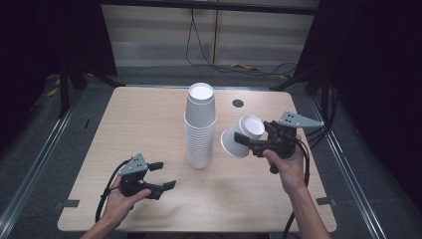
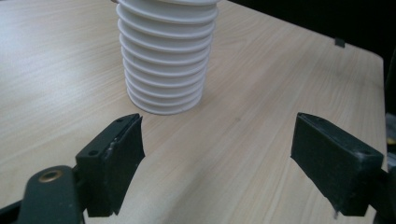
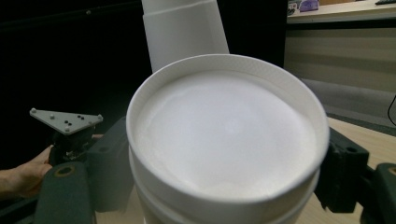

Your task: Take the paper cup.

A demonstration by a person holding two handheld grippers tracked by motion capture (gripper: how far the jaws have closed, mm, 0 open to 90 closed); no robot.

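A tall stack of white paper cups (image 1: 200,129) stands upside down in the middle of the wooden table (image 1: 144,124). In the left gripper view the stack (image 2: 166,60) rises just beyond my left gripper (image 2: 217,154). That gripper (image 1: 164,175) rests low at the front left, open, with only bare tabletop between its jaws. To the right of the stack my right gripper (image 1: 251,134) is shut on a white paper cup (image 1: 242,135) held tilted above the table. In the right gripper view the cup's round bottom (image 3: 229,135) faces the camera, and the stack (image 3: 184,32) stands behind it.
A small dark round hole (image 1: 238,103) sits in the tabletop behind the held cup. Cables (image 1: 249,67) lie on the floor beyond the table's far edge. Dark curtains hang at both sides.
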